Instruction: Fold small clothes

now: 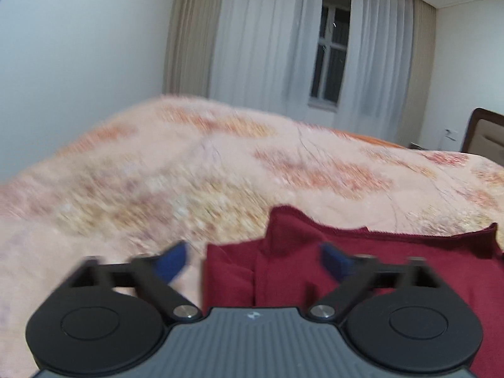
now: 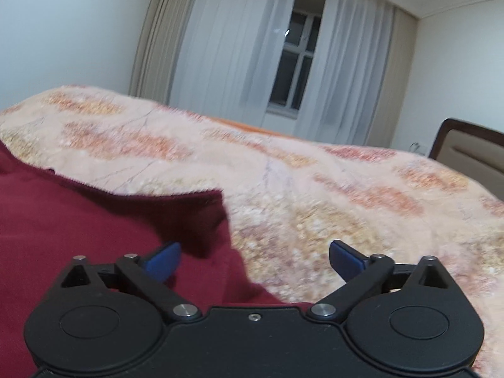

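Left wrist view: we look along the left gripper point(image 1: 255, 260), its blue-padded fingers point(image 1: 174, 260) spread wide and holding nothing; between and beyond them lies the dark red garment point(image 1: 362, 252), spread on the peach floral blanket point(image 1: 157, 173) that covers the bed; the left finger sits over bare blanket, the right finger over the cloth, so the gripper straddles the garment's left edge; a raised fold or bump of cloth stands just ahead of the right finger; the picture is smeared, so we cannot tell whether the pads touch the cloth. Behind the bed we see white sheer curtains point(image 1: 261, 41) parted over a dark window point(image 1: 332, 47).

Right wrist view: we look along the right gripper point(image 2: 255, 260), its fingers point(image 2: 345, 260) likewise spread wide and empty; the garment point(image 2: 78, 220) fills the lower left, its far hem running across the blanket point(image 2: 315, 182) to a corner just ahead of the left finger; the right finger is over bare blanket, so this gripper straddles the garment's right edge; a padded headboard point(image 2: 472, 151) shows at far right.

State of the task, as we judge it: the garment lies mostly flat with some layering visible near its left edge; neither edge is gripped; we cannot tell how many folds, if any, are complete; grasping both edges and carrying them over appears to be left.
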